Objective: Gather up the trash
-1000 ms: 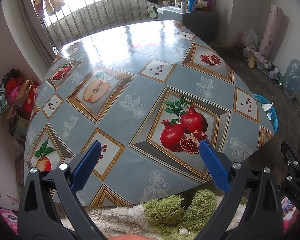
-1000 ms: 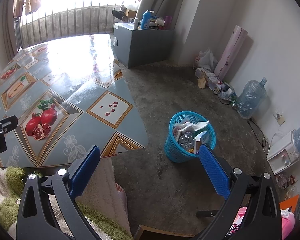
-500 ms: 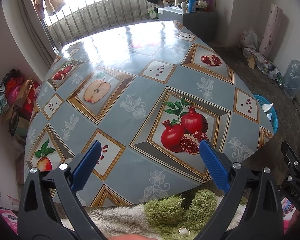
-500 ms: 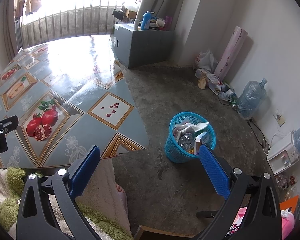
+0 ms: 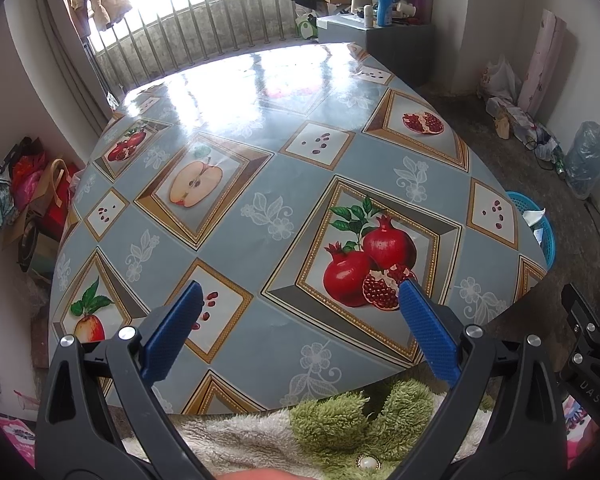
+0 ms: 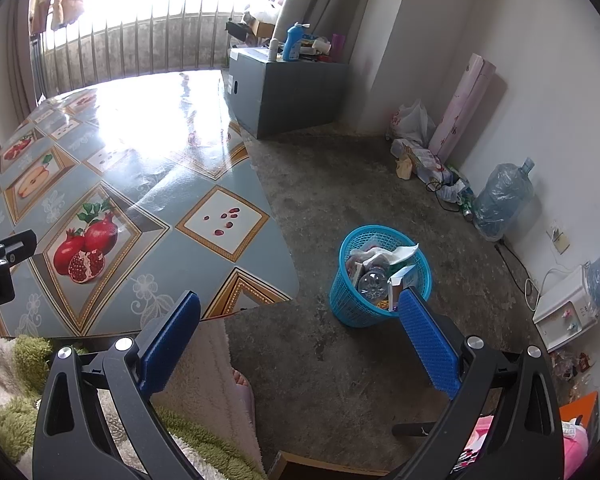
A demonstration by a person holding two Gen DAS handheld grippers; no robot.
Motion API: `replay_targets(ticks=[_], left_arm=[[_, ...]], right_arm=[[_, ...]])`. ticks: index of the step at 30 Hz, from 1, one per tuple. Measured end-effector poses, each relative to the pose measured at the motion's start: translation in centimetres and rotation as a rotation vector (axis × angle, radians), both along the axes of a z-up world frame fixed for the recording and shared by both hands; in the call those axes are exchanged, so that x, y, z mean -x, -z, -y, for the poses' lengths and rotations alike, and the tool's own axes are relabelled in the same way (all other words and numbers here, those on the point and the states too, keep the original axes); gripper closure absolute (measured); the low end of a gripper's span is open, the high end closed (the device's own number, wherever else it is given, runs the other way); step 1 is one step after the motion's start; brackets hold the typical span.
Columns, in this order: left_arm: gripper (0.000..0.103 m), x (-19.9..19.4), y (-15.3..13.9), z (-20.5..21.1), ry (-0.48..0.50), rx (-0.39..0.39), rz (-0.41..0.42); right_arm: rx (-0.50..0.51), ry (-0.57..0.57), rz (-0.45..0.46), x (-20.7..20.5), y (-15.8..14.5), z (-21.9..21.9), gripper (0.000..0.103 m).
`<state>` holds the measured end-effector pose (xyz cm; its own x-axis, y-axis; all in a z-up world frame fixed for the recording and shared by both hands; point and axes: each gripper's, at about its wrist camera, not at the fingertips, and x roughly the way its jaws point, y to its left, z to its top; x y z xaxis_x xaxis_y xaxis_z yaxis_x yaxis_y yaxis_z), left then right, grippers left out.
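Observation:
A blue plastic trash basket [image 6: 354,308] stands on the concrete floor to the right of the table, holding paper, a box and a clear bottle; its rim also shows past the table edge in the left wrist view [image 5: 546,240]. My left gripper [image 5: 300,320] is open and empty, low over the near edge of the fruit-print tablecloth [image 5: 260,184]. My right gripper [image 6: 300,328] is open and empty, above the floor between the table corner [image 6: 260,280] and the basket. No loose trash shows on the table.
A grey cabinet [image 6: 288,92] with bottles stands behind the table. Bags, a pink roll [image 6: 460,108] and a water jug [image 6: 500,200] line the right wall. A white appliance [image 6: 564,312] sits on the floor at right. A person's fleece clothing [image 5: 300,432] fills the near edge.

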<state>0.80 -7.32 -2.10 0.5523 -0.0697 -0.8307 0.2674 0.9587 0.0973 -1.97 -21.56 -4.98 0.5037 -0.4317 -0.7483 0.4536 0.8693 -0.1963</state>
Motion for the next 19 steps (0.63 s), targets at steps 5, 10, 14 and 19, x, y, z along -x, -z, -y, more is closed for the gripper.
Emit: replay_targets(ticks=[5, 10, 14, 19], left_arm=[[0.009, -0.01, 0.02, 0.02, 0.0, -0.001, -0.001], [0.009, 0.01, 0.05, 0.04, 0.001, -0.001, -0.002], [0.009, 0.0, 0.02, 0.01, 0.004, -0.002, -0.003], [0.009, -0.11, -0.09, -0.14, 0.008, -0.001, -0.004]], right_arm=[[0.0, 0.0, 0.0, 0.0, -0.03, 0.05, 0.007], [0.0, 0.001, 0.0, 0.0, -0.03, 0.06, 0.007], [-0.002, 0.002, 0.001, -0.01, -0.02, 0.05, 0.007], [-0.003, 0.005, -0.001, -0.06, -0.33, 0.23, 0.007]])
